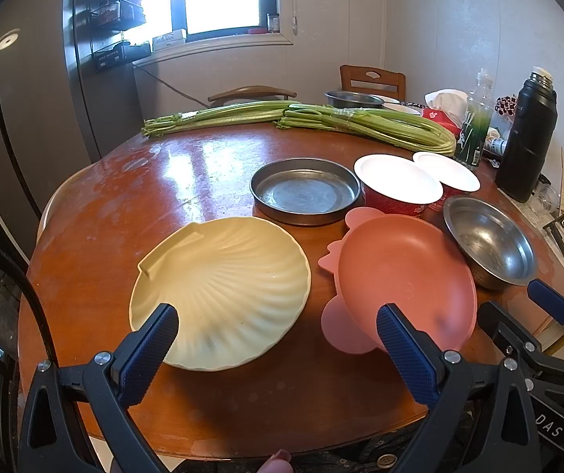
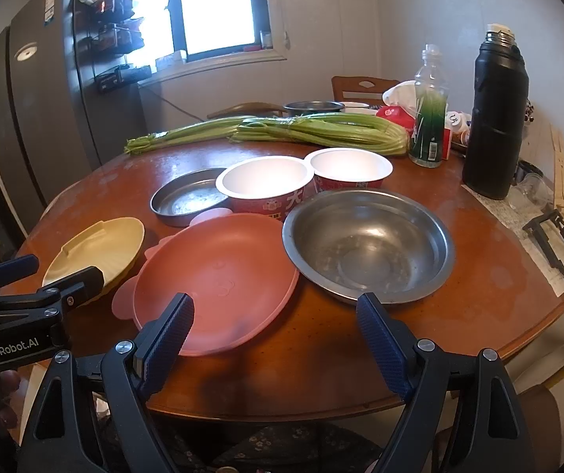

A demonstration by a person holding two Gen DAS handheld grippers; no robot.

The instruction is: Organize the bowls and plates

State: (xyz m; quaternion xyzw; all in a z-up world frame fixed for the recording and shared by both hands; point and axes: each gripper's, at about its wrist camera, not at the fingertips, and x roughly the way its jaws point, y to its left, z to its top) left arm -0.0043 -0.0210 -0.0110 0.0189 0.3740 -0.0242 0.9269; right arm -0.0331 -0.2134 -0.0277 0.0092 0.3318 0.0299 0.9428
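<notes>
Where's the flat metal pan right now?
The flat metal pan sits mid-table behind the pink plate, just left of the two red paper bowls, with the celery beyond; in the right wrist view it is center-left.

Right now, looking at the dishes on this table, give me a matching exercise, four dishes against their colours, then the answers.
Things:
1. shell-shaped plate
2. animal-shaped plate
3. round deep bowl
4. paper bowl

Colours:
A. bare shiny metal
B. white inside, red outside
C. pale yellow
D. pink

Pairs: 1-C, 2-D, 3-A, 4-B
</notes>
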